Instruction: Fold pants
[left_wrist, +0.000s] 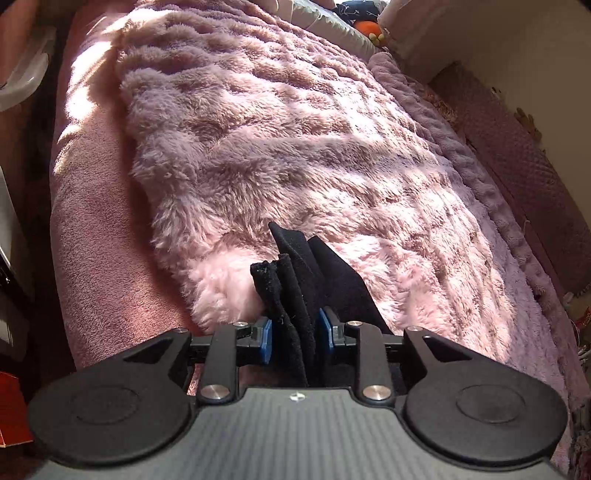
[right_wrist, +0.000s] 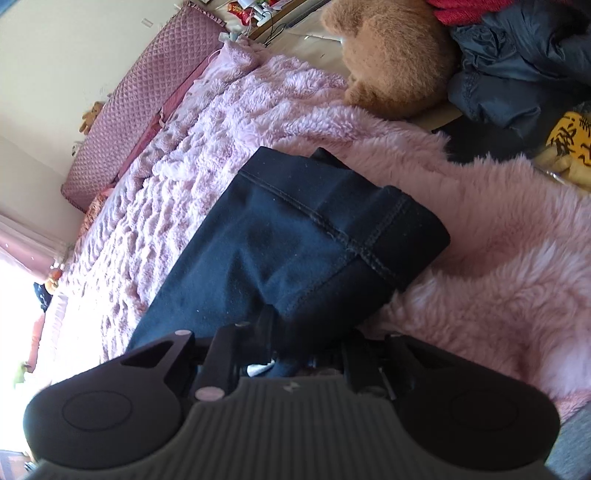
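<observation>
Between the two blue pads (left_wrist: 265, 341) of the left gripper (left_wrist: 295, 338), a bunched edge of the dark pants (left_wrist: 295, 288) stands up in folds. The pads press on the cloth from both sides, so this gripper is pinching the pants. The cloth rises a little above the fluffy pink blanket (left_wrist: 295, 147) and trails off to the right, close to the gripper.

From the right wrist view, the pants (right_wrist: 295, 236) lie folded over on the pink blanket (right_wrist: 498, 240). Stitched seams cross on the top layer, and a rounded fold sits on the right side. The near end of the cloth runs down into the right gripper (right_wrist: 291, 350) and covers its fingers. Cloth seems to sit between them, but you cannot tell if they are squeezed on it or spread apart.

Farther off, a brown plush toy (right_wrist: 388, 59) sits at the far edge of the blanket. To its right is a heap of dark clothes (right_wrist: 517, 62) with something red on top. A quilted pink headboard (right_wrist: 147, 99) stands along the cream wall (right_wrist: 55, 55) at the far left.
</observation>
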